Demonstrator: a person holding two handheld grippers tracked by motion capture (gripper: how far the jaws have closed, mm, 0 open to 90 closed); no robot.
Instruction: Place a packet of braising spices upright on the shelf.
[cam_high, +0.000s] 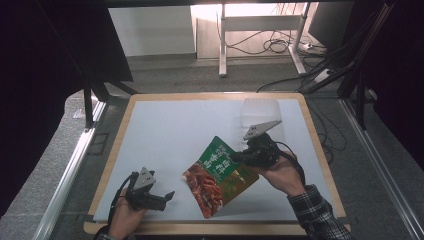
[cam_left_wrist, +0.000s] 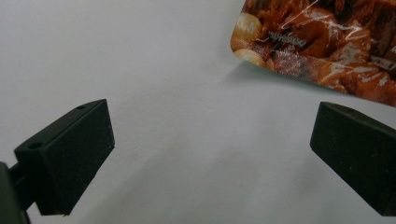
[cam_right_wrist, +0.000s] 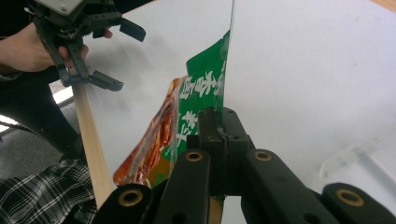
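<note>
White rectangular surface with a pale wood rim (cam_high: 165, 130): largest thing here, mostly bare. Wide open room across its far-left half and centre; the pouch is the landmark, sitting right of centre toward the near edge.

Green-and-red glossy foil food pouch (cam_high: 220, 176): lifted at its green top end, red printed end lowest and closest to the surface's near edge. Its corner stops just short of that rim.

Clear plastic rectangular container (cam_high: 260, 111): beyond the pouch, near the far-right corner, apart from it.

Right tongs (cam_high: 239, 156): closed on the pouch's green upper edge, person's hand (cam_high: 283, 175) behind it. Right gripper view shows the jaws pinched flat on the film (cam_right_wrist: 205, 93), pouch edge-on and standing up, a detail the high view can't resolve. Same view catches the container's rim (cam_right_wrist: 359, 158) at lower right.

Left tongs (cam_high: 169, 199): left of the pouch, near the surface's front edge, jaws spread wide, holding nothing. Left gripper view shows bare white surface between the jaws and the pouch's red end (cam_left_wrist: 322, 42) beyond, with a shadow under it, so that corner is off the surface.
</note>
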